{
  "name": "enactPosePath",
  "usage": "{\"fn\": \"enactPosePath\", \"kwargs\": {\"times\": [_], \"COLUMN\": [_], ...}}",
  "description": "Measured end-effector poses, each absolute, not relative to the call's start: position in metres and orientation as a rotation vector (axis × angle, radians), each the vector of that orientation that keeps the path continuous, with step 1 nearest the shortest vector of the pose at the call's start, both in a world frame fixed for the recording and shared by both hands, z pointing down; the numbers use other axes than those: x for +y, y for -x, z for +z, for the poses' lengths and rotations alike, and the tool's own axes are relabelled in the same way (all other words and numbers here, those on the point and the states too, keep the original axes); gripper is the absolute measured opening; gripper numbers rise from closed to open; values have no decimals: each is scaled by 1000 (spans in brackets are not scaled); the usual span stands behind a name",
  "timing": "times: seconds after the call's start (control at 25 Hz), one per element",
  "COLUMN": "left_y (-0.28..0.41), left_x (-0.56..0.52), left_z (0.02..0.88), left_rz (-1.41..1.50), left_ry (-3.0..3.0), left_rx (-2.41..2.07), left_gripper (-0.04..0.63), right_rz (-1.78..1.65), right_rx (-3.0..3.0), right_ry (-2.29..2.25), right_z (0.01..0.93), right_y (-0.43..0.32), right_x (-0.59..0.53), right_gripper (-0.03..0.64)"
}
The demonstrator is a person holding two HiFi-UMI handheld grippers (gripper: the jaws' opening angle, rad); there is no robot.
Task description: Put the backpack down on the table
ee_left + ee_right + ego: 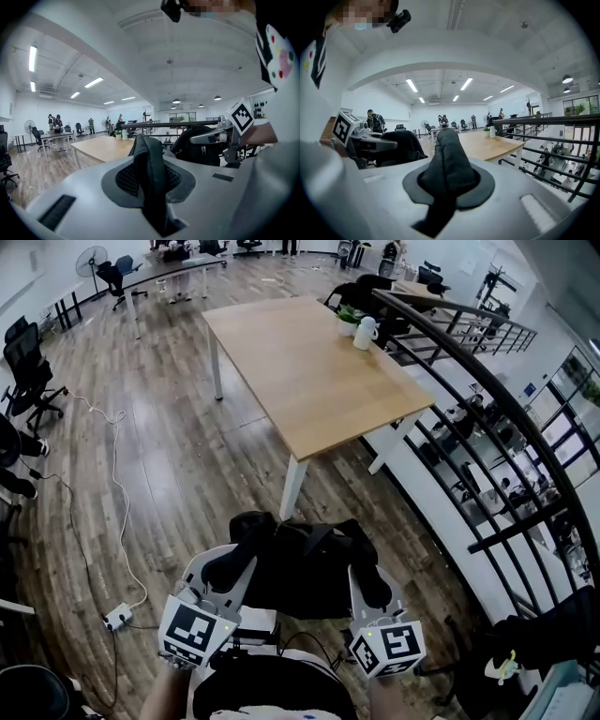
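Clamped on backpack (302, 570) straps (149, 161) by left gripper (232, 568), right gripper (373, 587), short of table (309, 381); lift high or risk snagging its edge.

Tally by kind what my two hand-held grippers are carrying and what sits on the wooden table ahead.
backpack, gripped by the left hand-held gripper and the right hand-held gripper: 1
potted plant, on the table: 1
white jug, on the table beside the plant: 1
Total: 3
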State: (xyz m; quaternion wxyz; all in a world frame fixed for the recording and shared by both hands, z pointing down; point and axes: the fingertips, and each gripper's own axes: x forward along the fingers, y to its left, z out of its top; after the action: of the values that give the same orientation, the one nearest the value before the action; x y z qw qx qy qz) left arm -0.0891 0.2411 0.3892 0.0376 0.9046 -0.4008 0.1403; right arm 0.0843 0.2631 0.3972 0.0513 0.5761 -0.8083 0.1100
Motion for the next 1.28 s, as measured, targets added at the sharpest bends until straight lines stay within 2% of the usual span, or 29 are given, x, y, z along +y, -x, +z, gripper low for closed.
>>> {"fn": "enactPosePath", "kwargs": {"times": [0.64, 1.28], "left_y": [62, 79], "left_x": [102, -27], "left_z": [385, 384], "left_rz": [438, 437], "left_ry": [-2830, -2841], "left_rx": [-1074, -1083], "left_gripper": [58, 58], "right_rz": [373, 353], "right_rx": [-2346, -2346], "right_ry": [-1889, -1868], "right_z": [391, 387], "right_y": [-108, -89], "right_x": [142, 11], "right_gripper": [52, 54]}}
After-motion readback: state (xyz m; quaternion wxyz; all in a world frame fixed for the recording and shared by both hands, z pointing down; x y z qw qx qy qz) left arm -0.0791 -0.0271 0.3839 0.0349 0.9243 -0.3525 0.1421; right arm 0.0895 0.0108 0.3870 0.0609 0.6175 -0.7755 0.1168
